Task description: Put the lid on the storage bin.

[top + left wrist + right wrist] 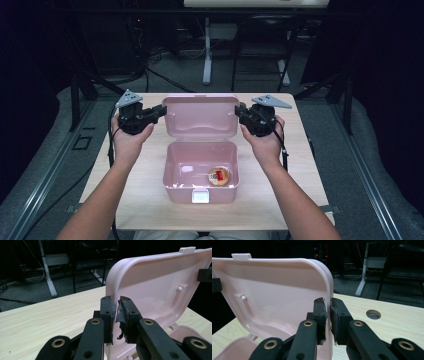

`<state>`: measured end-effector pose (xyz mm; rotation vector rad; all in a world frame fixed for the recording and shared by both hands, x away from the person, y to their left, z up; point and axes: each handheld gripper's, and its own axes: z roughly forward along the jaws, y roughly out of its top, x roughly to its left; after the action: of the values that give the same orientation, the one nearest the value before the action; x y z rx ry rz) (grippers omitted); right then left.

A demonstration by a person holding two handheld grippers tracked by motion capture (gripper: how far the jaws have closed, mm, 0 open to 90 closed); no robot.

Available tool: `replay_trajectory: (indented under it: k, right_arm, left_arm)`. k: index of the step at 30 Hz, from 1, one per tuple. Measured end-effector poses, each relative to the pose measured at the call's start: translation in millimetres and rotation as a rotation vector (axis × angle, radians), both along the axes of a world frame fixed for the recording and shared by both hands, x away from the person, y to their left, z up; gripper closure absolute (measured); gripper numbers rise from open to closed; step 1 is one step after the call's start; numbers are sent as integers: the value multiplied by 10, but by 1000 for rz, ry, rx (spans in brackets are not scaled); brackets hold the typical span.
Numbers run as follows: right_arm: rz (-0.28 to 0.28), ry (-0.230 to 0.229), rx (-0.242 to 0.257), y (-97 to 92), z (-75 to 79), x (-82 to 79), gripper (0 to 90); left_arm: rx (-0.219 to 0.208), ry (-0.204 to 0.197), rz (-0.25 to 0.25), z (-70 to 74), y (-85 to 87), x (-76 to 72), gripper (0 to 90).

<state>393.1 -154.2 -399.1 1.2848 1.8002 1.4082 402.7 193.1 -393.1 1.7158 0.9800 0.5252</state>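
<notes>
Pink lid [201,116] is standing open, both grippers [159,111] [240,111] pinching its side edges; the snack [219,175] label is staying unreadable.

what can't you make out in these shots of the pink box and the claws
- Round item in the pink box, high view: too small to identify.
- Lid outer face: turned away from the cameras.
- Left claw pads on the lid edge: torn pad lining blocks the contact.
- Box base, right claw view: cut off at the bottom edge.
</notes>
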Motion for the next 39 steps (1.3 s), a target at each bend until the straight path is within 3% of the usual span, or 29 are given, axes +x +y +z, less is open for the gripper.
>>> replay_trajectory:
  k: [39]
  right_arm:
    - [30, -46, -10, -15, -22, -242, 799]
  left_arm:
    - [-3, -25, -30, 13, 41, -255, 806]
